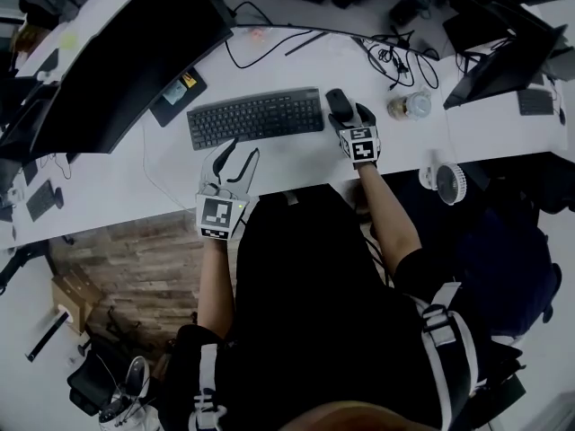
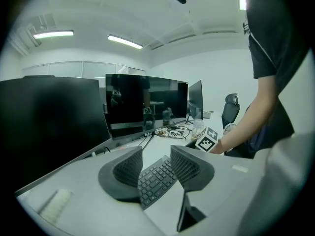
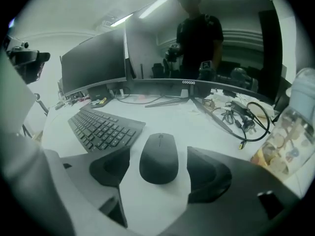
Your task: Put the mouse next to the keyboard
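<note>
Mouse (image 3: 158,159) lies just right of the keyboard (image 3: 101,127), between the spread jaws of my right gripper (image 3: 158,167), seemingly untouched. Placement looks done; next I back off without nudging it. Left gripper (image 2: 156,163) hovers before the keyboard, jaws apart, empty.

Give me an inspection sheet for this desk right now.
Surface: white desk, bare near its front edge.
Job's things: black oval mouse flat beside the black slim keyboard's right end, not touching.
Clutter: clear plastic jar; small white round fan.
Grippers: left gripper open, empty; right gripper open, jaws flanking the mouse, not touching.
Cables: tangled black cables behind the jar.
Surroundings: black curved monitor; wood-plank floor.
</note>
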